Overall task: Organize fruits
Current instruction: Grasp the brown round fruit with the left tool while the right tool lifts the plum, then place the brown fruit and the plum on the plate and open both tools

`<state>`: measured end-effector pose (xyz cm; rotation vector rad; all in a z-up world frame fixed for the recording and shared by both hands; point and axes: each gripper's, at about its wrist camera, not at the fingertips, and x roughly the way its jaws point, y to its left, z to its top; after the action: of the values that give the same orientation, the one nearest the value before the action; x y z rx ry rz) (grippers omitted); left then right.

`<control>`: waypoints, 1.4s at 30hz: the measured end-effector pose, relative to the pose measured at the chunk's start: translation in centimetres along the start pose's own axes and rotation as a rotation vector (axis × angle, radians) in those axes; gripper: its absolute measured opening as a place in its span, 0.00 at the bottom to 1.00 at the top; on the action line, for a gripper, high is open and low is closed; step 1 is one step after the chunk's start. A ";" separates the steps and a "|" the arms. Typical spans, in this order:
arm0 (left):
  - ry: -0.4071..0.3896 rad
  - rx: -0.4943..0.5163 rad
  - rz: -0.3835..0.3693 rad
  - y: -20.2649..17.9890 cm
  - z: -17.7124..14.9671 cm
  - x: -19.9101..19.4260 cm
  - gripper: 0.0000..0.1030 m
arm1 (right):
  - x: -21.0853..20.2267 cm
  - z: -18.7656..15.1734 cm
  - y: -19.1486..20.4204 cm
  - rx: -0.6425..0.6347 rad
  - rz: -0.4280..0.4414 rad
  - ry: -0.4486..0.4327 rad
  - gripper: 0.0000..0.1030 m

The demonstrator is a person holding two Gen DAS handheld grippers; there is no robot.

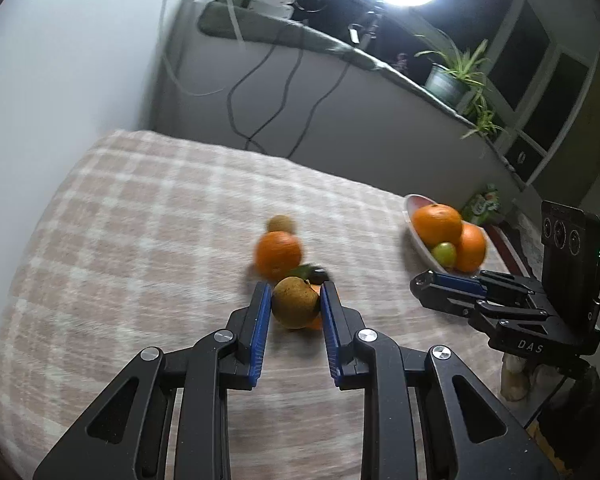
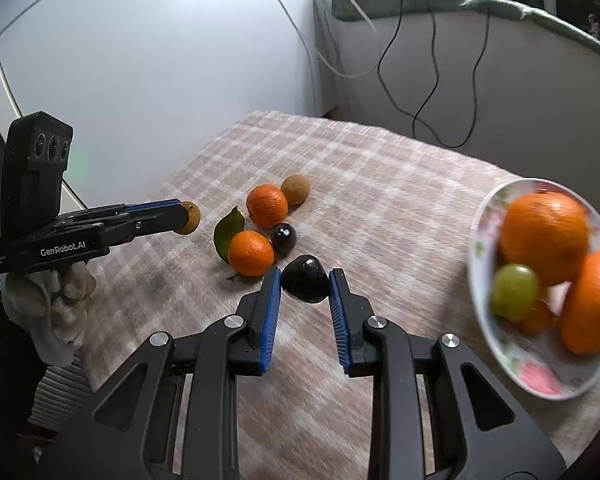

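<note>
Now your left gripper (image 1: 294, 300) has its fingers (image 1: 260, 312) clenched on a brown fruit (image 1: 294, 307), held above the checked counter (image 1: 140, 220). Your right gripper (image 2: 305, 280) pinches a dark plum (image 2: 305, 279) beside the fruit plate (image 2: 480, 280).

Pink-checked cloth (image 2: 380, 184), orange fruit (image 2: 267, 205)

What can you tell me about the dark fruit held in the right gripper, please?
The dark fruit is small, nearly black with a purplish sheen, smooth and glossy, rounded and tapering slightly at its lower end. It sits clamped between the blue ribbed pads of the right gripper, one pad on each side, and appears lifted clear of the checked cloth. Nothing else touches it. It hangs near the leafed orange, left of the fruit plate.
</note>
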<state>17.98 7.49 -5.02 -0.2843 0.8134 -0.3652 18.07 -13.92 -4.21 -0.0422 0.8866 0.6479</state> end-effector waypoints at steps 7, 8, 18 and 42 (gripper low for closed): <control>0.011 0.050 -0.066 -4.7 0.2 1.8 0.23 | -4.8 -1.0 -3.5 0.055 -0.037 -0.066 0.25; 0.013 0.056 -0.077 -5.4 0.2 2.2 0.23 | -5.5 -1.0 -4.1 0.063 -0.046 -0.074 0.25; 0.042 0.141 -0.140 -12.6 0.0 5.5 0.23 | -9.8 -0.8 -10.7 0.144 -0.131 -0.127 0.25; 0.072 0.330 -0.107 -21.3 -0.6 11.2 0.23 | -7.0 1.5 -20.0 0.268 -0.159 -0.102 0.25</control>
<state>20.20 -16.44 -4.59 -0.0058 0.7962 -0.6048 26.77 -33.22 -2.57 0.1579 0.8555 0.3759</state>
